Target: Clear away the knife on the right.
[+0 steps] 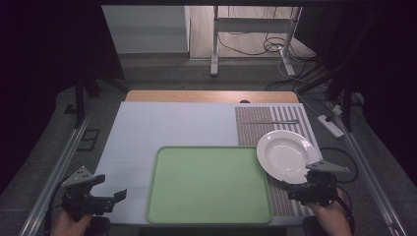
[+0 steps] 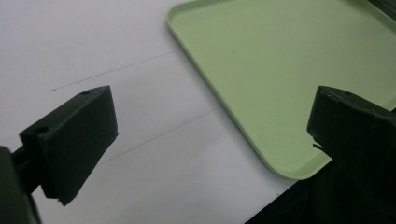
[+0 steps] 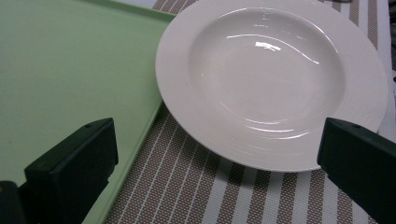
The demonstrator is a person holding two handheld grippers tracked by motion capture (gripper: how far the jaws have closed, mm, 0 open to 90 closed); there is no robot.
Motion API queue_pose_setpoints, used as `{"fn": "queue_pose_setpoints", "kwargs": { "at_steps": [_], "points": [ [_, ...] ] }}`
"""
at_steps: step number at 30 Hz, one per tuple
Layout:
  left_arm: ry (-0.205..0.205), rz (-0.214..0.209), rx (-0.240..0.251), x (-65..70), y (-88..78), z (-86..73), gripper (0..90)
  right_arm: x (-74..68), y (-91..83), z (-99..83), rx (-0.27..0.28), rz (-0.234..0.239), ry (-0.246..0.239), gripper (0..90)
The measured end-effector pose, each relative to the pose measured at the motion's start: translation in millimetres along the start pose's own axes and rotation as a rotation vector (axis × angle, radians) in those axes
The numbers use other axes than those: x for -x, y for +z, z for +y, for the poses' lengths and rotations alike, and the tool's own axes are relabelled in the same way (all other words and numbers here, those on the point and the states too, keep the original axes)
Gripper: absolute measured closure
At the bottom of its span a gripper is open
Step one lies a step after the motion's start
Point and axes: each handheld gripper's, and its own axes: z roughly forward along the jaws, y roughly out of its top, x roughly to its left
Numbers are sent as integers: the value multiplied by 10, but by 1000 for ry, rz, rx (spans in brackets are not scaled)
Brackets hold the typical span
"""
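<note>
A white deep plate point(image 1: 287, 156) point(image 3: 271, 79) rests on a brown striped placemat point(image 1: 255, 123) point(image 3: 196, 186) at the right. Its left rim reaches over the right edge of an empty green tray point(image 1: 209, 184) point(image 3: 70, 65). My right gripper point(image 1: 301, 183) point(image 3: 215, 140) is open just short of the plate's near rim and holds nothing. At the table's near left corner my left gripper point(image 1: 112, 187) point(image 2: 210, 121) is open over the white table cover point(image 2: 116, 56). It points at the tray's near left corner point(image 2: 289, 70).
A piece of metal cutlery point(image 1: 278, 121) lies across the far part of the placemat. A wooden strip point(image 1: 211, 96) runs along the table's far edge. Metal rails flank the table, and desk legs with cables point(image 1: 275, 46) stand on the floor beyond.
</note>
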Motion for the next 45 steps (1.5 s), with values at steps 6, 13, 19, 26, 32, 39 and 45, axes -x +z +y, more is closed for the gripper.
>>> {"fn": "queue_pose_setpoints", "kwargs": {
  "at_steps": [6, 13, 19, 26, 32, 39, 45],
  "points": [
    [-4, -5, 2, -6, -1, -3, 19, -18, 24, 9, -24, 2, -18, 0],
    [0, -4, -1, -3, 2, 0, 20, -87, 42, 12, -40, -27, -79, 0],
    [-1, -7, -2, -6, 3, 0, 20, -81, 66, 19, -64, -8, -77, 0],
    [1, -5, -4, -3, 6, 1, 21, -120, 96, 27, -95, -19, -114, 0],
    [1, -4, -5, -2, 8, 2, 21, -128, 95, 50, -77, -11, -100, 0],
    [0, -5, -5, -4, 7, 2, 21, -153, 145, 115, -52, 55, -88, 0],
    [1, -4, -6, -2, 8, 2, 21, -178, 187, 167, -28, 86, -100, 0]
  ]
}}
